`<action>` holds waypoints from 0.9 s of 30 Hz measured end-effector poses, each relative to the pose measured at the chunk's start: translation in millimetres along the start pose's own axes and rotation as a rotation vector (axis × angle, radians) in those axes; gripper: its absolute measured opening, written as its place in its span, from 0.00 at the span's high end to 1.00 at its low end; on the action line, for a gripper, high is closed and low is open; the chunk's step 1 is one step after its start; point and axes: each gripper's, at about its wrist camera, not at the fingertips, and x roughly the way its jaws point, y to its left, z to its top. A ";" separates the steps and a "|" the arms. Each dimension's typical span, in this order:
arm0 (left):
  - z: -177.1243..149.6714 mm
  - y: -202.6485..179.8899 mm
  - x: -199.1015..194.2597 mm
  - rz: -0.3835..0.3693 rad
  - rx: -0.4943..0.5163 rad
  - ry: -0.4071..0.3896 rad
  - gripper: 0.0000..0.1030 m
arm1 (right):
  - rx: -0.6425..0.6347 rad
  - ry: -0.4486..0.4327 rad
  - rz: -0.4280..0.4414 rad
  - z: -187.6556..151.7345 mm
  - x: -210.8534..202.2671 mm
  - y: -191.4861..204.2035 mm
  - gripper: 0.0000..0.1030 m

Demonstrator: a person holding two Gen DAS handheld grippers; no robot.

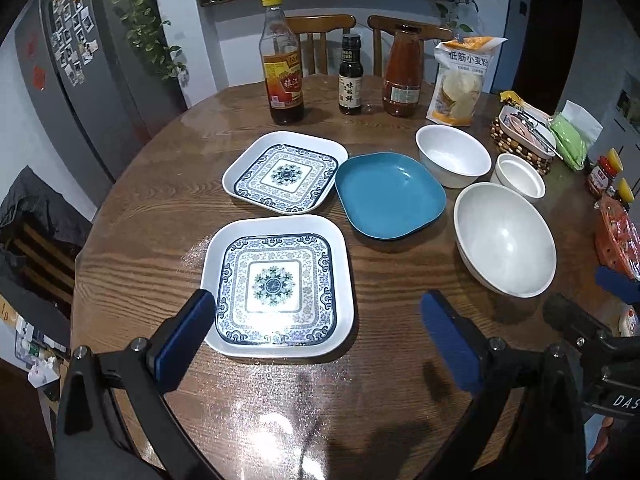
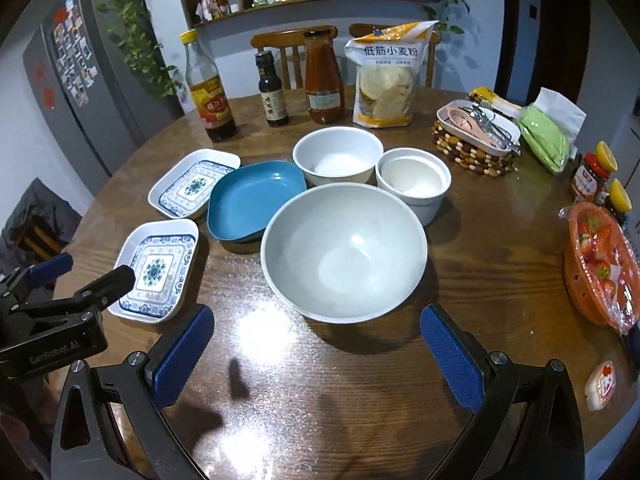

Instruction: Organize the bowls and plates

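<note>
We hold both grippers above the near edge of the round wooden worktop (image 1: 140,240), and neither one grips anything. Our left gripper (image 1: 320,332) has its blue-padded fingers (image 1: 188,344) spread wide, hovering over the near patterned plate (image 1: 280,284), which lies flat close to the worktop's front. Behind it lies the far patterned plate (image 1: 284,172), and just to the right of that sits the blue plate (image 1: 390,194), its rim touching or nearly touching the far plate's corner. Our right gripper (image 2: 318,346) also has its fingers (image 2: 450,356) spread apart, facing the large white bowl (image 2: 344,252), which stands upright in front of it. Beyond that bowl stand the medium white bowl (image 2: 338,156) and, just beside it on the right, the small white bowl (image 2: 414,180); the blue plate's edge tucks close against the large bowl's left side. Along the back stand three sauce bottles (image 2: 210,88) and a flour bag (image 2: 386,76). To the right we see a beaded trivet (image 2: 472,152) carrying a dish of utensils, and a wrapped basket of strawberries (image 2: 600,264) near the right edge.
</note>
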 end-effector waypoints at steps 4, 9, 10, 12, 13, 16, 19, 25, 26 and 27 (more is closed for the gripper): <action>0.9 0.5 3.6 -0.013 0.011 0.006 0.00 | 0.000 0.001 -0.010 1.0 1.5 4.2 0.00; 1.5 4.3 8.8 -0.019 0.009 0.020 0.00 | -0.015 0.014 -0.004 1.0 6.4 13.0 0.00; 1.6 5.3 10.1 -0.017 0.008 0.023 0.00 | -0.019 0.017 -0.006 1.1 7.5 14.8 0.00; 1.9 7.2 11.7 -0.020 0.006 0.028 0.00 | -0.021 0.021 -0.006 2.2 8.8 16.9 0.00; 1.9 8.2 12.6 -0.020 0.004 0.031 0.00 | -0.022 0.021 -0.007 1.9 9.1 18.1 0.00; 1.9 11.1 14.6 -0.023 0.000 0.039 0.00 | -0.025 0.025 -0.009 2.2 9.9 19.3 0.00; 1.8 12.9 16.5 -0.028 -0.003 0.045 0.00 | -0.030 0.030 -0.012 2.8 11.2 20.8 0.00; 1.4 15.1 19.6 -0.036 -0.006 0.056 0.00 | -0.035 0.031 -0.012 3.8 11.0 23.0 0.00; 1.2 15.4 20.3 -0.037 -0.006 0.059 0.00 | -0.036 0.031 -0.011 4.0 11.1 23.1 0.00; 0.6 15.7 20.8 -0.037 -0.005 0.061 0.00 | -0.036 0.031 -0.010 4.1 10.9 23.2 0.00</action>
